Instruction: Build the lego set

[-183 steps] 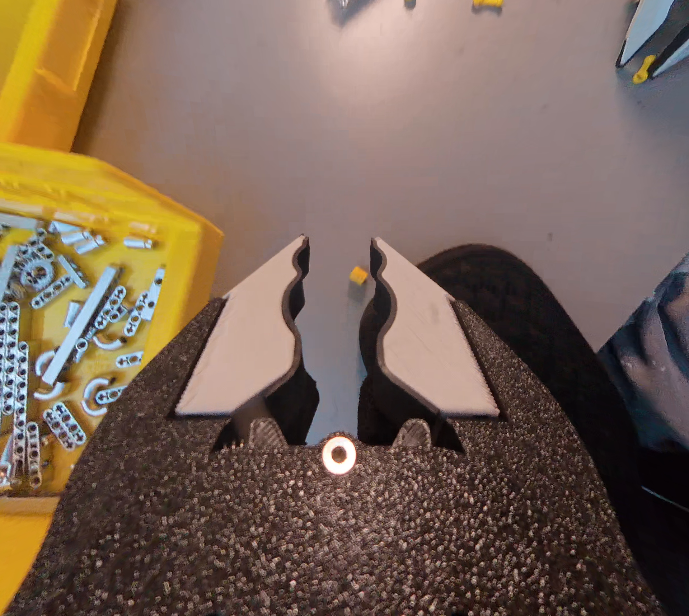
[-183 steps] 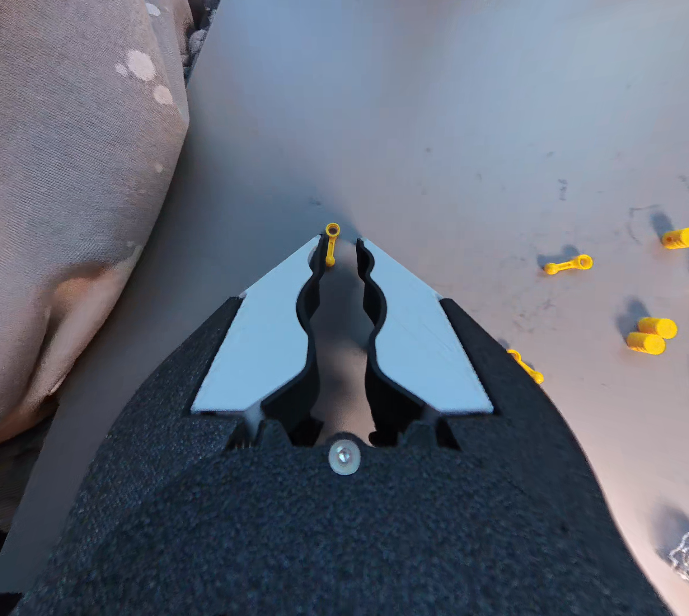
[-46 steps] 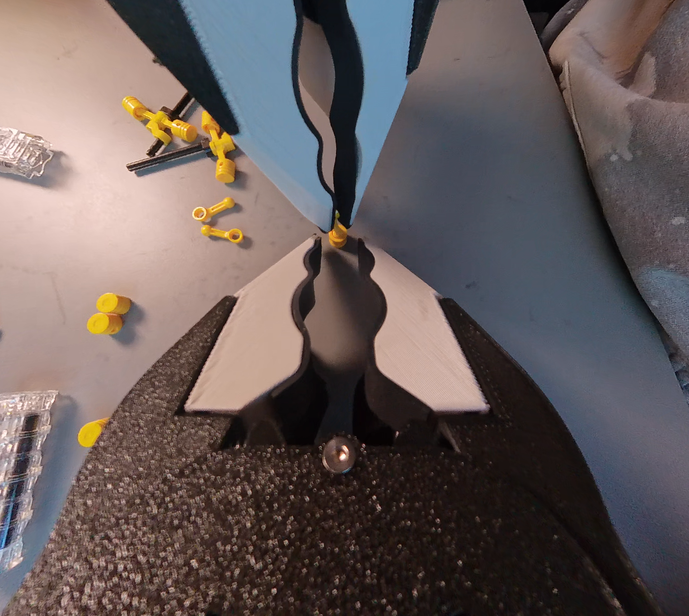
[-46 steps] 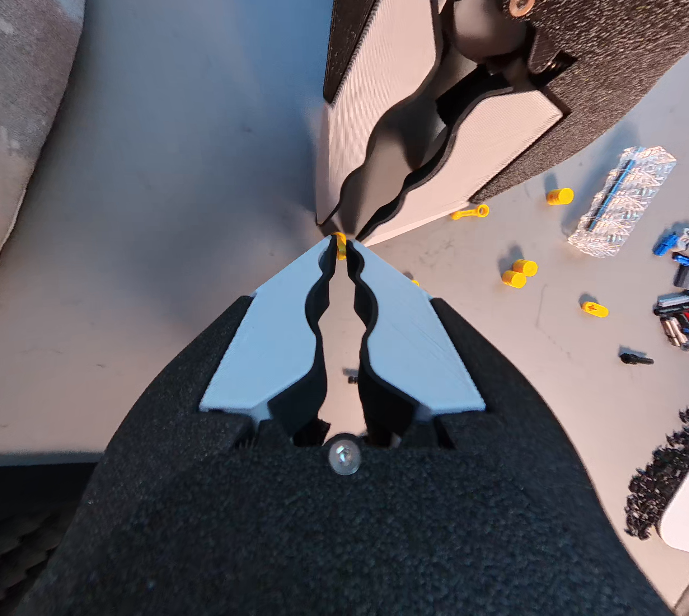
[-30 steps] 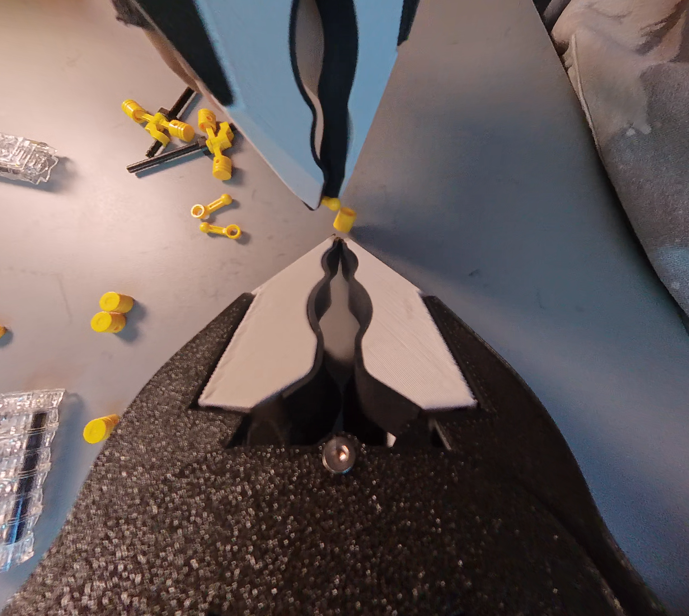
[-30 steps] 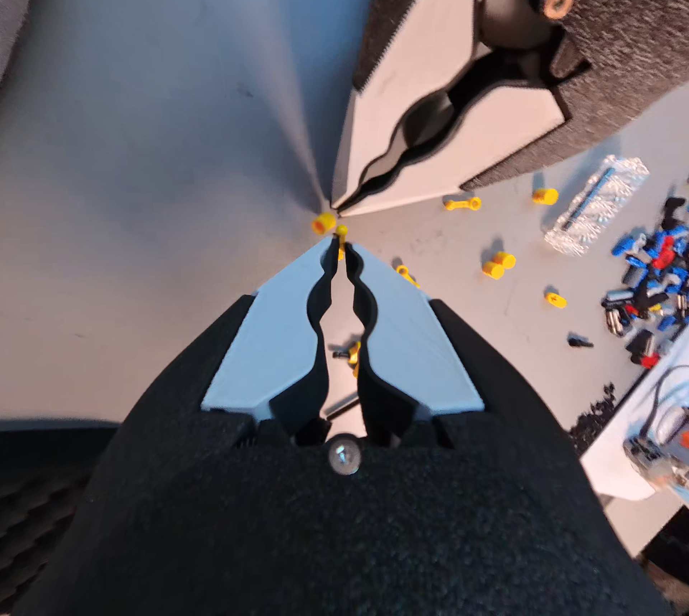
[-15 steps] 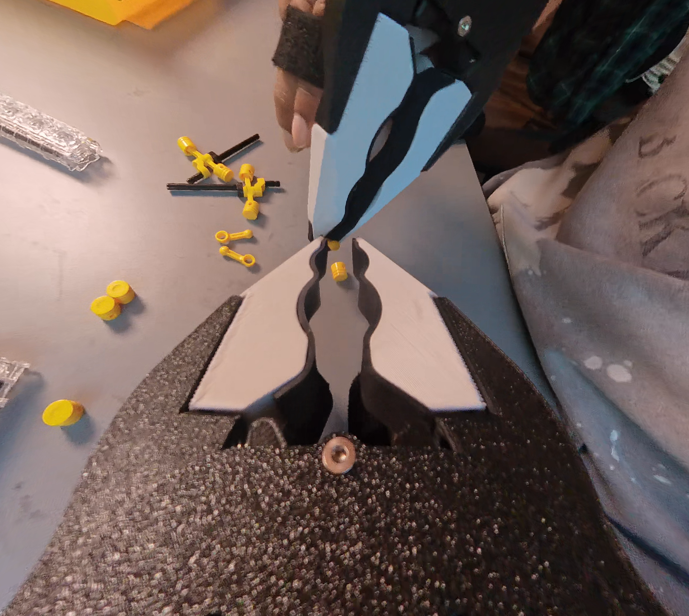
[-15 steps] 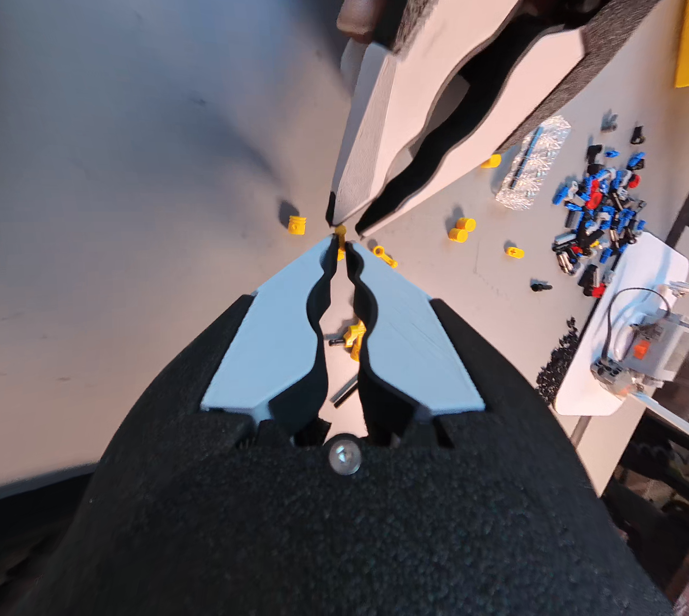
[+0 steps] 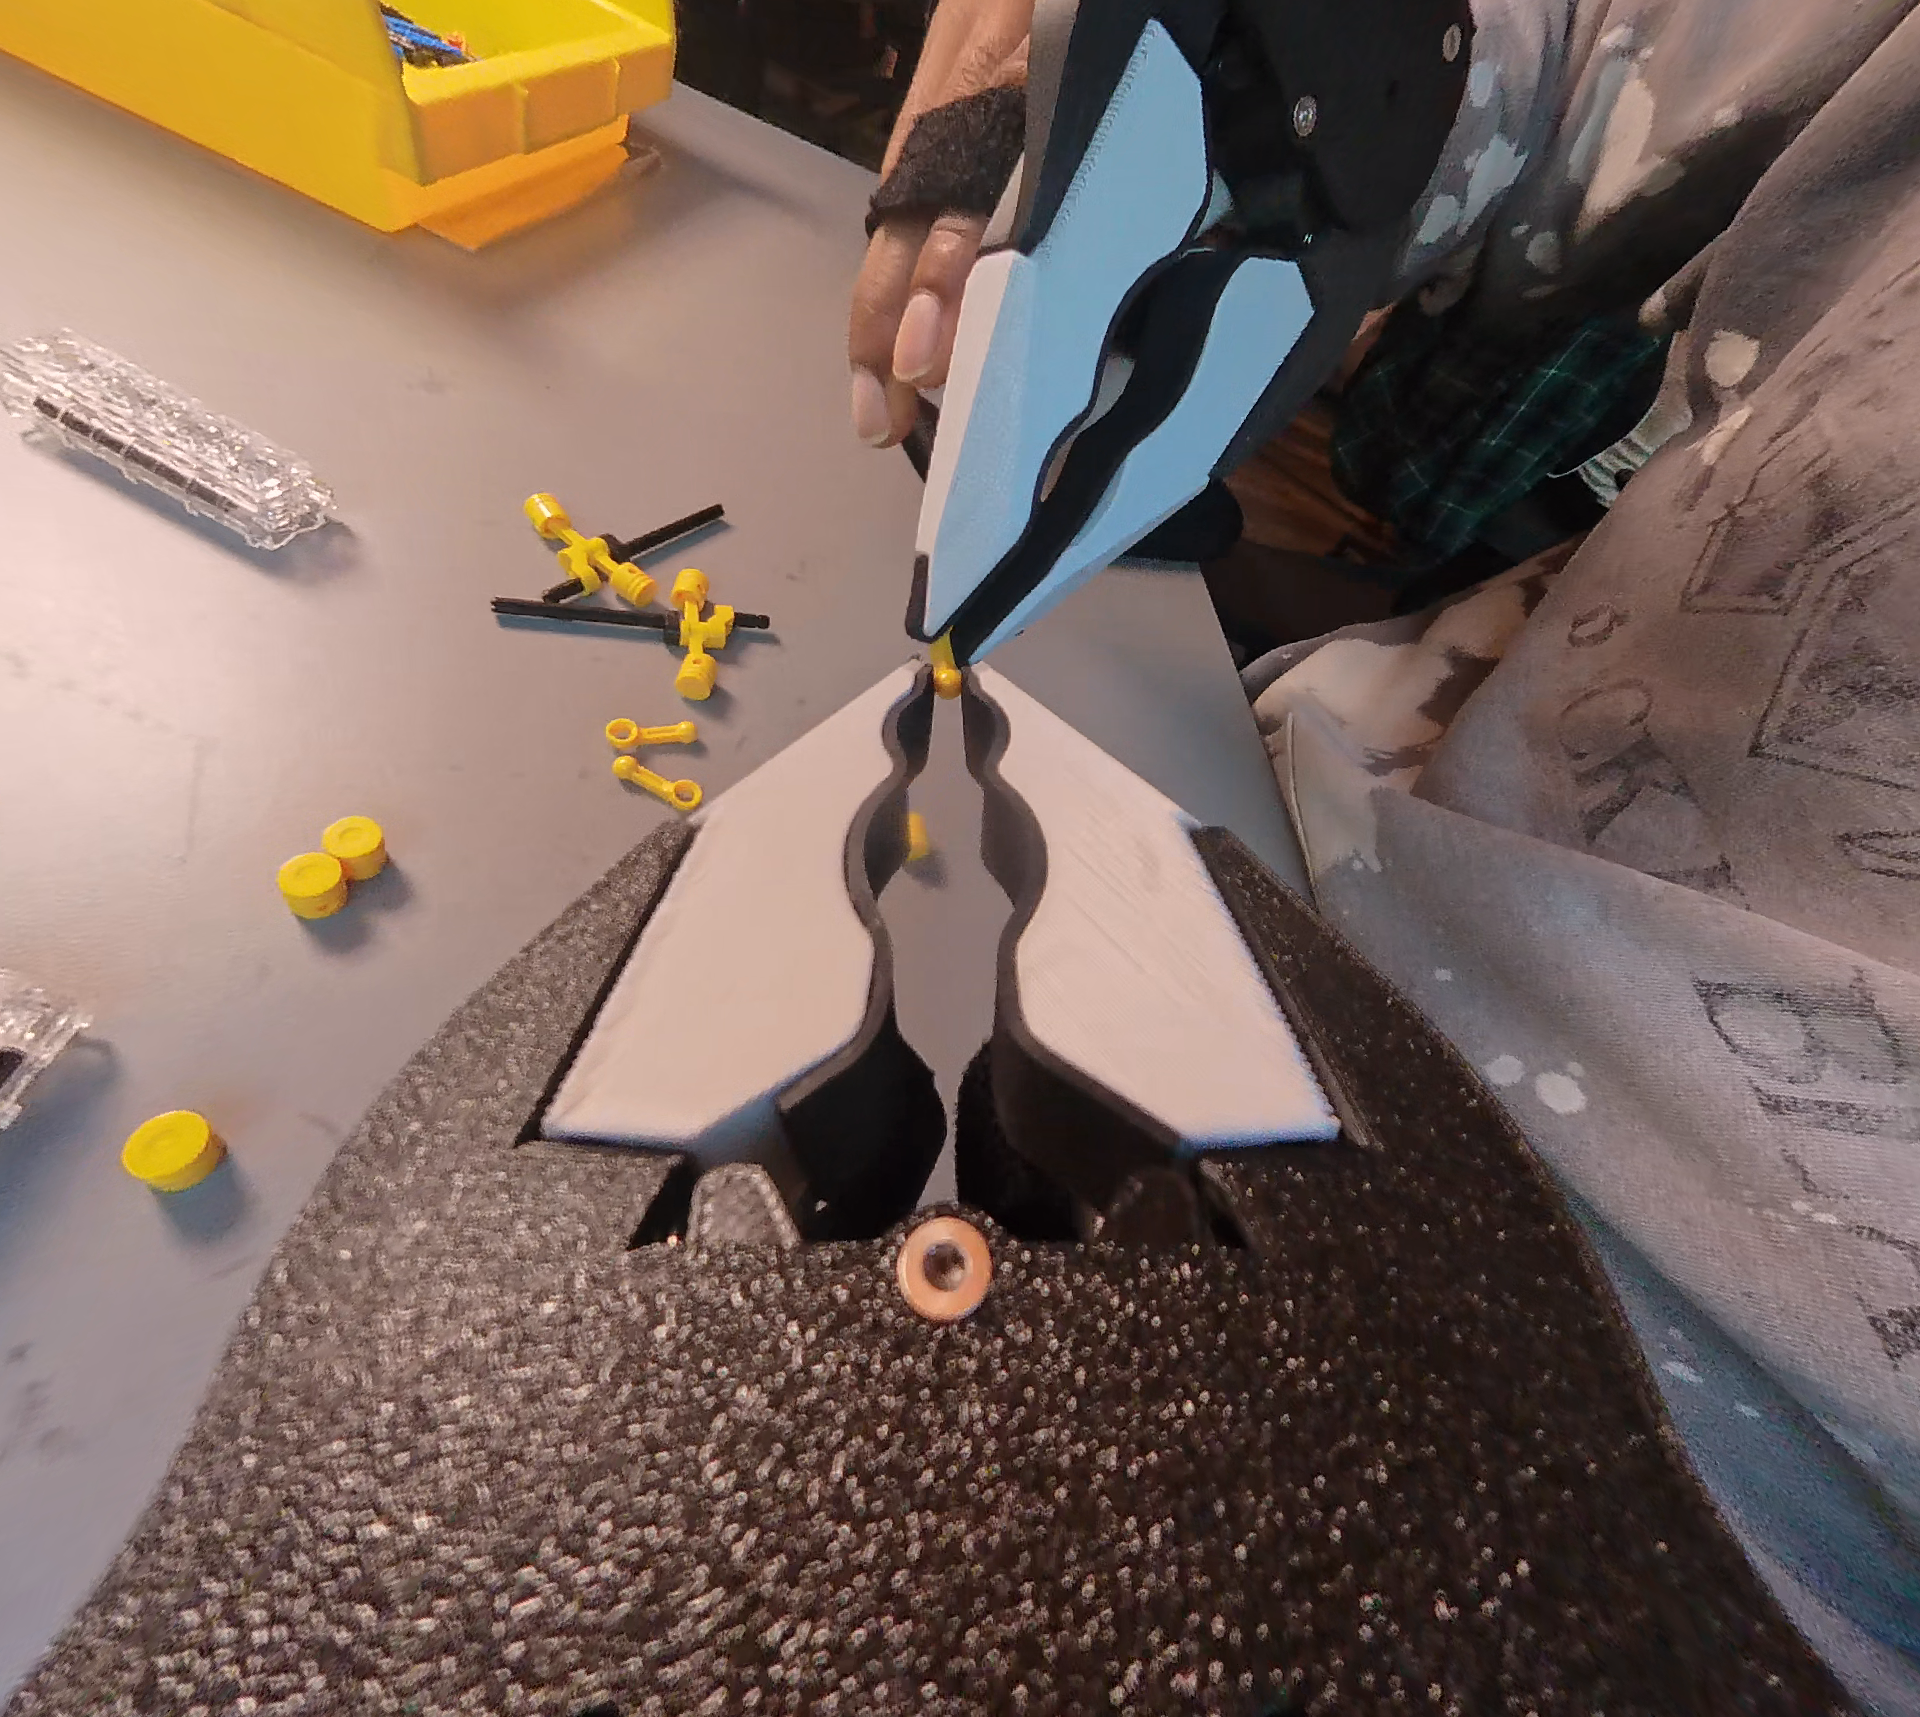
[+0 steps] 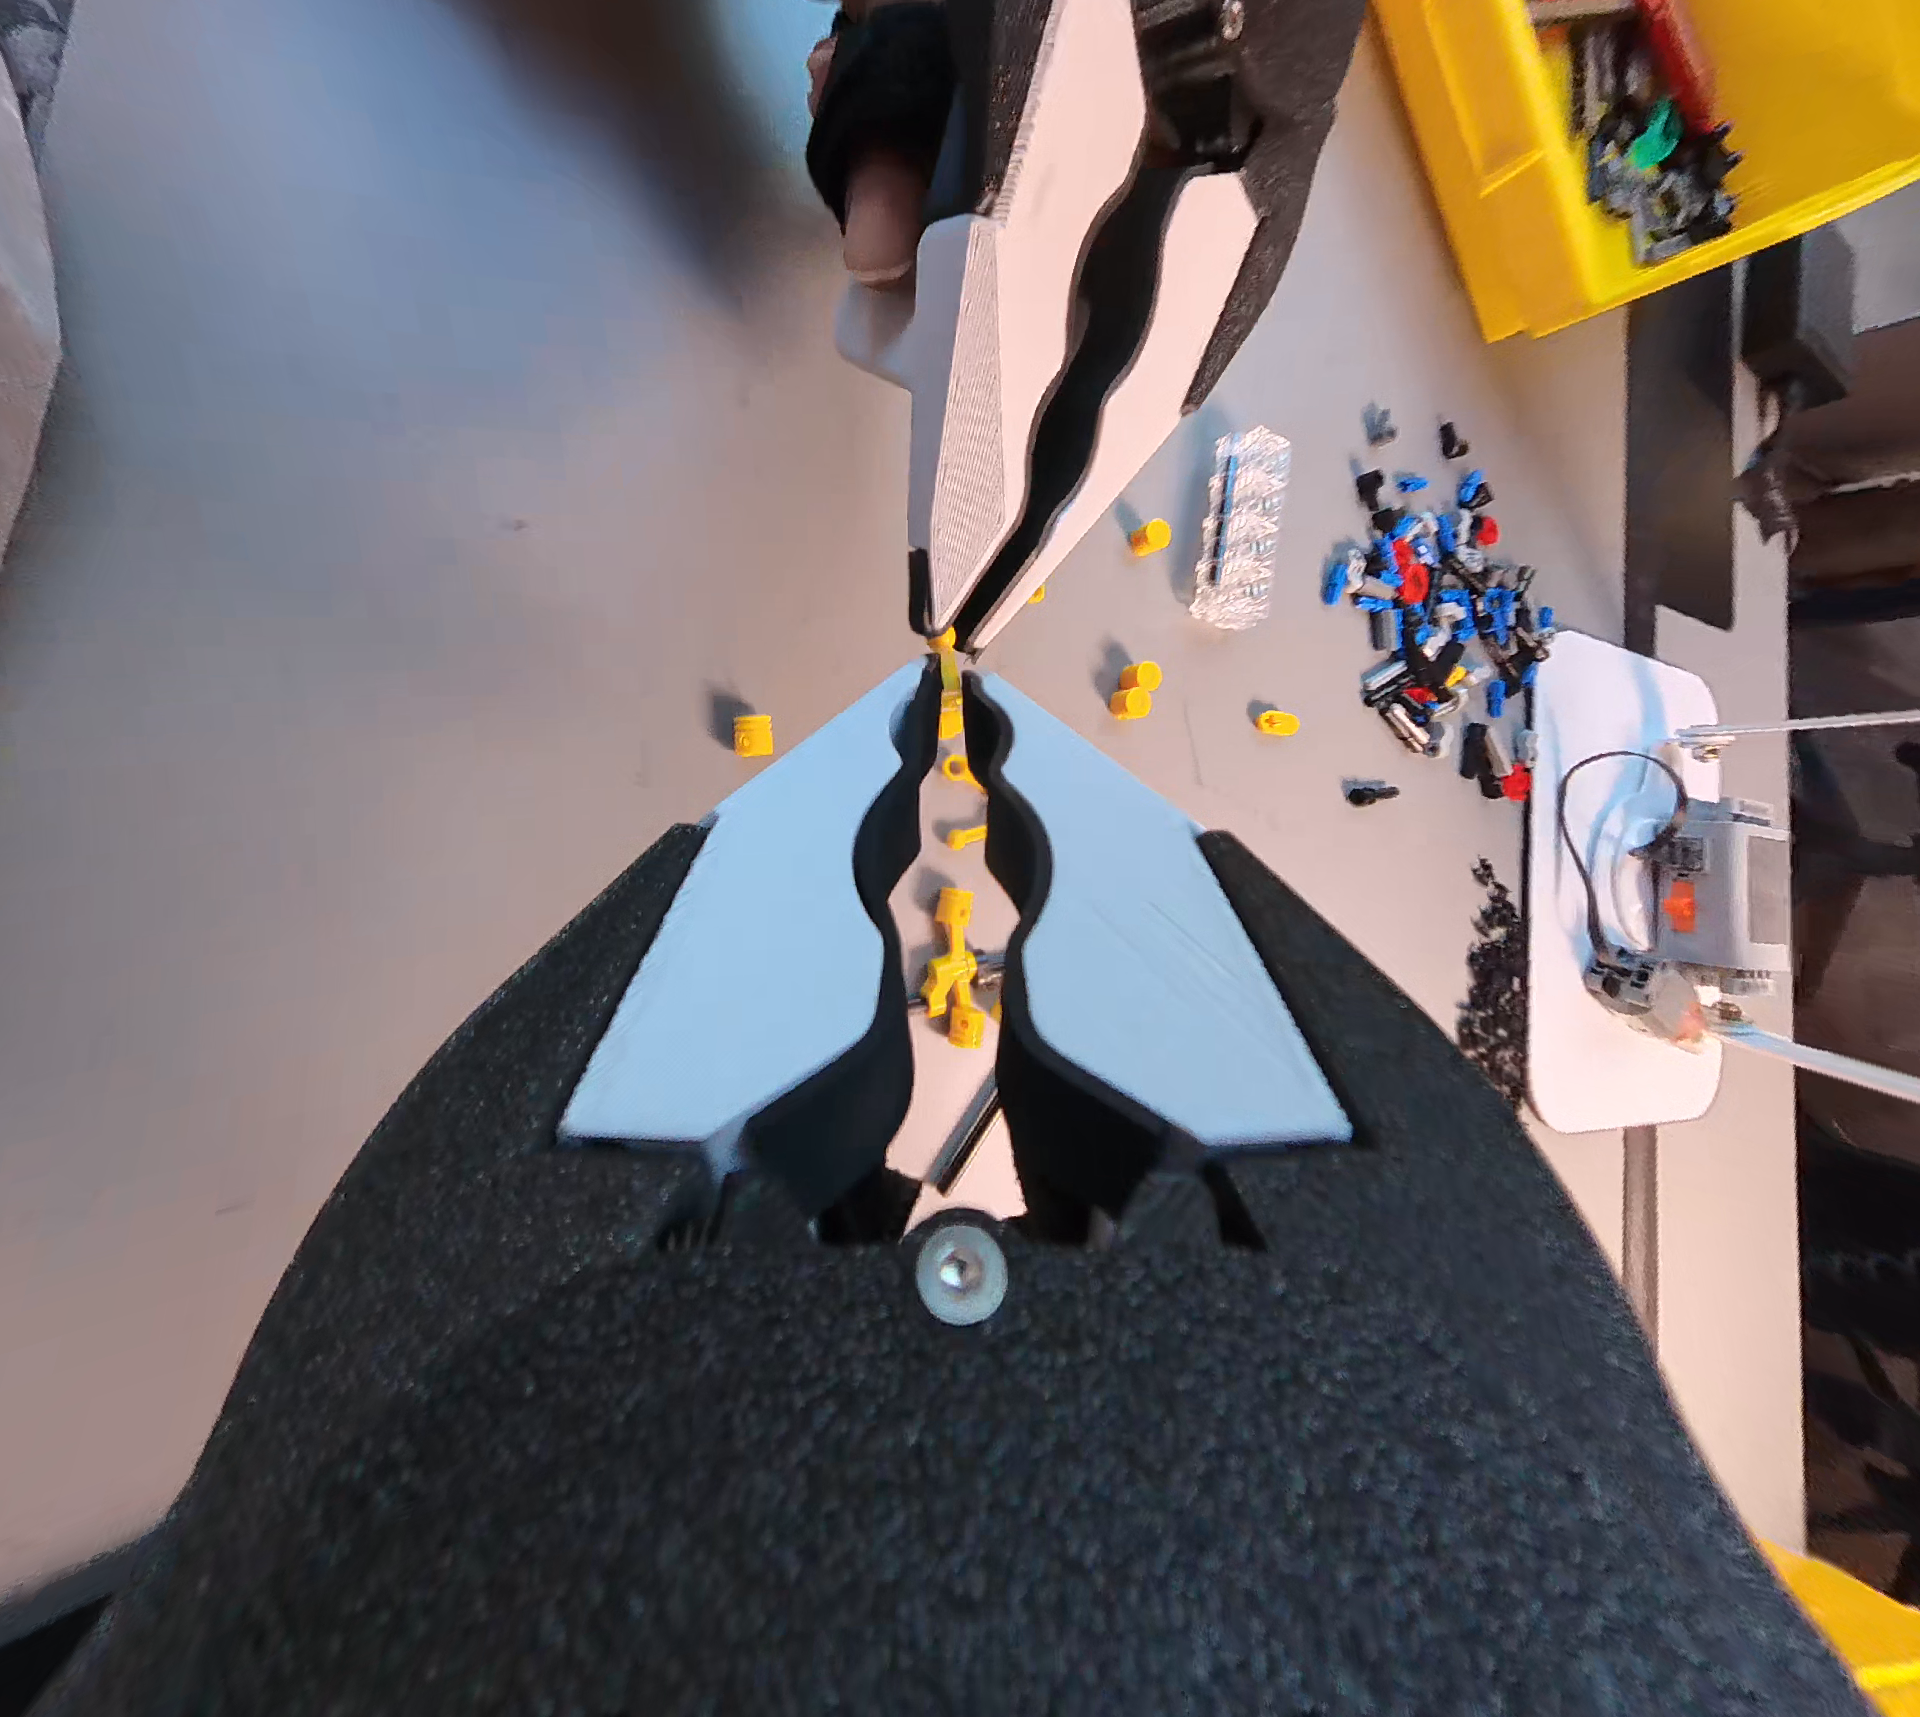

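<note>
A small yellow connecting rod (image 9: 944, 668) hangs in the air between the two grippers' tips, above the grey table (image 9: 312, 317). My right gripper (image 10: 945, 680) is shut on one end of the rod (image 10: 948, 688). My left gripper (image 9: 943, 682) is closed on its round other end. The two grippers meet tip to tip: the right one (image 9: 940, 628) comes in from above in the left wrist view, and the left one (image 10: 938, 623) does so in the right wrist view. A loose yellow cylinder (image 10: 752, 734) lies on the table below and shows between my left fingers (image 9: 914, 836).
Two yellow piston assemblies on black axles (image 9: 644, 597), two loose rods (image 9: 649, 732) and yellow cylinders (image 9: 332, 867) lie on the table. Further off are a clear plastic block (image 10: 1242, 540), a pile of blue and black parts (image 10: 1444, 618), a white plate with a motor (image 10: 1621, 888) and yellow bins (image 9: 416, 5). A person's clothing (image 9: 1662, 836) lies along the table edge. My two grippers' fingertips are within a few centimetres of each other. The right tips stand about 7 cm off the loose yellow cylinder (image 10: 752, 734).
The yellow cylinder came off the rod and dropped to the table. My left gripper opened, then closed on the rod's end. Both grippers rose higher above the table.
</note>
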The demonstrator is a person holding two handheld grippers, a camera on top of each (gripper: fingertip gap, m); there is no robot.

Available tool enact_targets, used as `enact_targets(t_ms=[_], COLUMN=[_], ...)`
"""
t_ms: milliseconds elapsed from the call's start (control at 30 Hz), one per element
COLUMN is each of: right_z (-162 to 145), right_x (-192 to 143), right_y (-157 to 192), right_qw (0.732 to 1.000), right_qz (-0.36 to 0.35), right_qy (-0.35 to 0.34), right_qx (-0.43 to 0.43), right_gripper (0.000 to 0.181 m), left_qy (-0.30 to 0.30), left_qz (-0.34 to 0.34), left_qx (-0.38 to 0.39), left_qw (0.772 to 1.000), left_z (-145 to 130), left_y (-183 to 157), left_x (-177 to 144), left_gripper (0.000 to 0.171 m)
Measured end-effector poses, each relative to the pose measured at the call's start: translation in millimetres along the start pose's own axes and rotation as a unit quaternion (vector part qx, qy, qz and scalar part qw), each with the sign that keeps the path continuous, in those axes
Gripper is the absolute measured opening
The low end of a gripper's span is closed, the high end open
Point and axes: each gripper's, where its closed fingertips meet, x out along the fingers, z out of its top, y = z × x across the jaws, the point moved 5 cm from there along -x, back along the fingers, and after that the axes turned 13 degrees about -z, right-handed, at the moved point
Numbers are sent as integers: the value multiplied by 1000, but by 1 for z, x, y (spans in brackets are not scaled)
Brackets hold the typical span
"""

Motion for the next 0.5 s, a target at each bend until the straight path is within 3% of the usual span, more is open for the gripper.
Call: enact_targets(t_ms=[167, 333, 500], right_z=[9, 20, 35], right_x=[-11, -22, -38], right_y=[-5, 0, 3], right_qw=[999, 993, 984], right_qz=[-18, -43, -47], right_qy=[-49, -95, -158], right_qx=[5, -55, -68], right_gripper=[3, 3, 4], left_qy=[-35, -46, -56], left_qz=[-34, -73, -108], left_qx=[11, 31, 101], left_qw=[999, 996, 988], left_z=[8, 12, 19], left_y=[-8, -20, -41], left_x=[-4, -1, -2], left_gripper=[5, 10, 5])
